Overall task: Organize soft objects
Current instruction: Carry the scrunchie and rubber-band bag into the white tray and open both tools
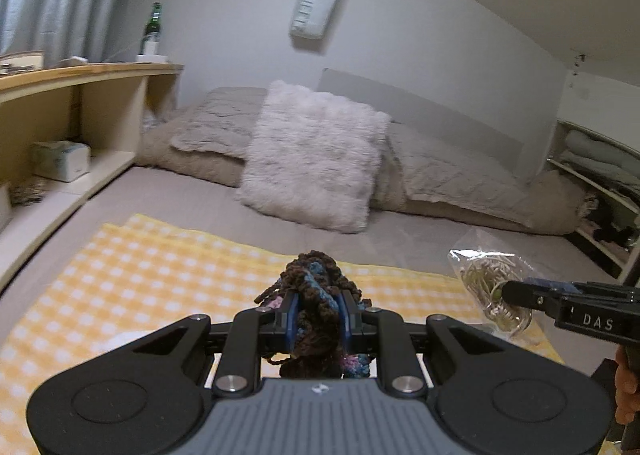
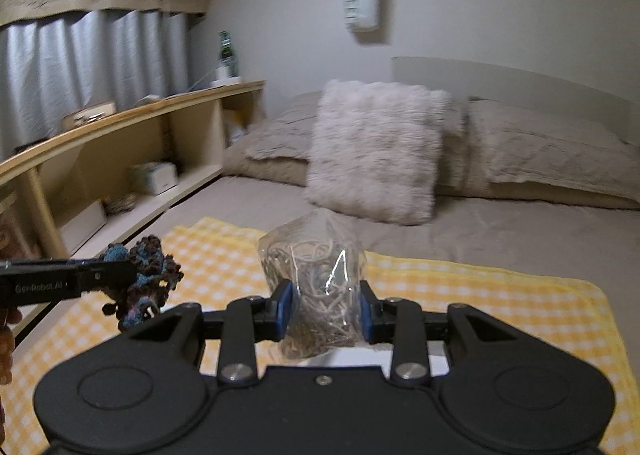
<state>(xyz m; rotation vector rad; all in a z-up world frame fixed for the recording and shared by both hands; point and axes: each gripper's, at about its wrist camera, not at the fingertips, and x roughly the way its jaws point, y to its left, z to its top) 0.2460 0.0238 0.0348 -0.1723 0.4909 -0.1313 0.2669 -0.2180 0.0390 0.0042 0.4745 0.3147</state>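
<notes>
My left gripper (image 1: 318, 315) is shut on a crocheted bundle of brown, blue and pink yarn (image 1: 316, 279), held above the yellow checked cloth (image 1: 140, 267). The same yarn bundle (image 2: 144, 275) shows at the left of the right wrist view, in the left gripper (image 2: 132, 275). My right gripper (image 2: 326, 309) is shut on a clear plastic bag of pale rubber bands (image 2: 316, 271), also lifted over the cloth (image 2: 460, 287). In the left wrist view that bag (image 1: 486, 275) hangs from the right gripper (image 1: 508, 295) at the right edge.
A fluffy white cushion (image 1: 316, 159) leans on a beige folded duvet (image 1: 460, 171) at the head of the grey bed. A wooden shelf unit (image 1: 80, 103) runs along the left, with a green bottle (image 1: 153, 25) on top. A low rack (image 1: 600, 191) stands at the right.
</notes>
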